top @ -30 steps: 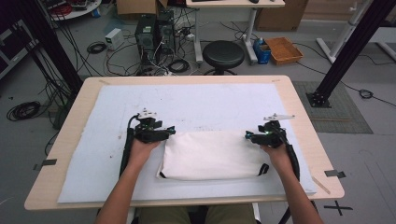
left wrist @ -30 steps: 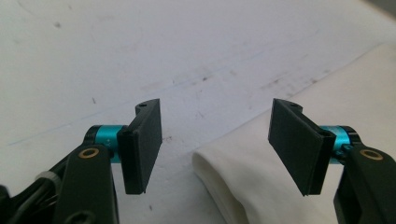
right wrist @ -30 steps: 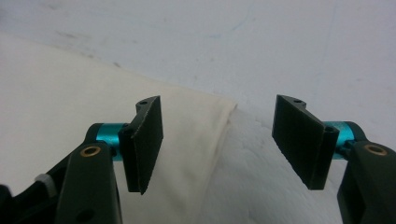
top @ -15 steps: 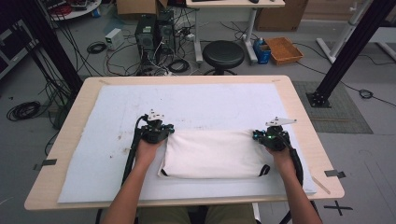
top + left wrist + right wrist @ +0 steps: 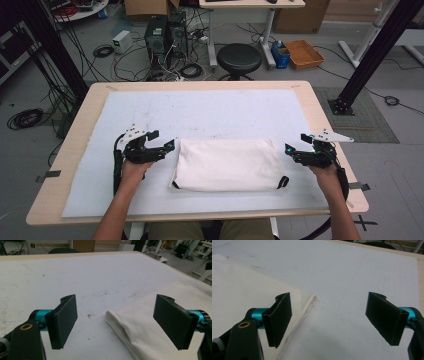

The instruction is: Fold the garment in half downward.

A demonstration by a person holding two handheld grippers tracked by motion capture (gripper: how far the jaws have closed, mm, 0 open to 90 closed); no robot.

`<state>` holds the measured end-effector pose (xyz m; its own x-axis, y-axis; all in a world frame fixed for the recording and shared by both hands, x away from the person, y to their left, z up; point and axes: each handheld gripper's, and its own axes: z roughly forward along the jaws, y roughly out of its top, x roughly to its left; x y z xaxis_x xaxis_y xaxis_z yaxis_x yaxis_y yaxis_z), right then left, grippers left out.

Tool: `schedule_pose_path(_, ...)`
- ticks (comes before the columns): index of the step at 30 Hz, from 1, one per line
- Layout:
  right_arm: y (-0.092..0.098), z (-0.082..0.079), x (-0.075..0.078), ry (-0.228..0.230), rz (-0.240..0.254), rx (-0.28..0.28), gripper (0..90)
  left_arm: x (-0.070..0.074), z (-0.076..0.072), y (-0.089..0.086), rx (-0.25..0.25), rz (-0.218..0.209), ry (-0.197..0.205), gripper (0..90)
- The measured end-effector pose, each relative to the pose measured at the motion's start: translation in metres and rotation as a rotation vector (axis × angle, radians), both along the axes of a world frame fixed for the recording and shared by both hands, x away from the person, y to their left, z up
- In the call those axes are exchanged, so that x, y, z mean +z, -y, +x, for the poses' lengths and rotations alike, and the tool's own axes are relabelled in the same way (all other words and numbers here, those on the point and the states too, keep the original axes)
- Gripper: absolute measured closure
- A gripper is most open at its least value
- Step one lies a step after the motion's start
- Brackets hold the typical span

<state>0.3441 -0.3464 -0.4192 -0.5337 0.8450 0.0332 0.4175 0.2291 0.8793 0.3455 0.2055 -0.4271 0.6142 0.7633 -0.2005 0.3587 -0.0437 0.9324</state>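
A folded cream-white cloth bag with thin black handle loops (image 5: 227, 164) is lying flat on the white felt mat (image 5: 200, 112) that is covering the pale wooden table (image 5: 320, 117), sitting near the mat's near edge and about midway between its left and right edges. One black loop is peeking out at the bag's near right corner, and a sliver of black is showing at the near left corner (too small to tell more).

The left gripper (image 5: 167, 147) is hovering just off the bag's left edge, its jaws pointing toward the cloth; they have just been opening and are now standing wide apart, with nothing pressed between them. In the left gripper view the bag's rounded folded corner (image 5: 140, 325) is lying on the mat between the two black pads (image 5: 65, 320), nearer the right-hand one, whose lower part is cutting off the cloth behind it.

The right gripper (image 5: 291, 151) is hovering just beyond the bag's right edge, near the mat's right edge. Its jaws have likewise just been opening and are standing apart, gripping nothing. In the right gripper view the bag's seamed edge (image 5: 308, 306) is running past the left-hand pad (image 5: 280, 318), which is hiding part of it, and bare mat is lying between the pads.

The person's forearms are entering from the table's near edge, cut off by the bottom of the high view.
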Motion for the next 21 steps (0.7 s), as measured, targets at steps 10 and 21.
schedule_pose_path(10, 0.009, -0.013, -0.010, 0.003, -0.004, 0.005, 20.7, -0.008, 0.001, -0.015, -0.021, -0.023, -0.003, 19.5)
schedule_pose_path(21, 0.008, -0.010, -0.013, -0.010, -0.004, -0.002, 20.0, -0.015, 0.000, -0.021, -0.015, -0.035, -0.030, 19.8)
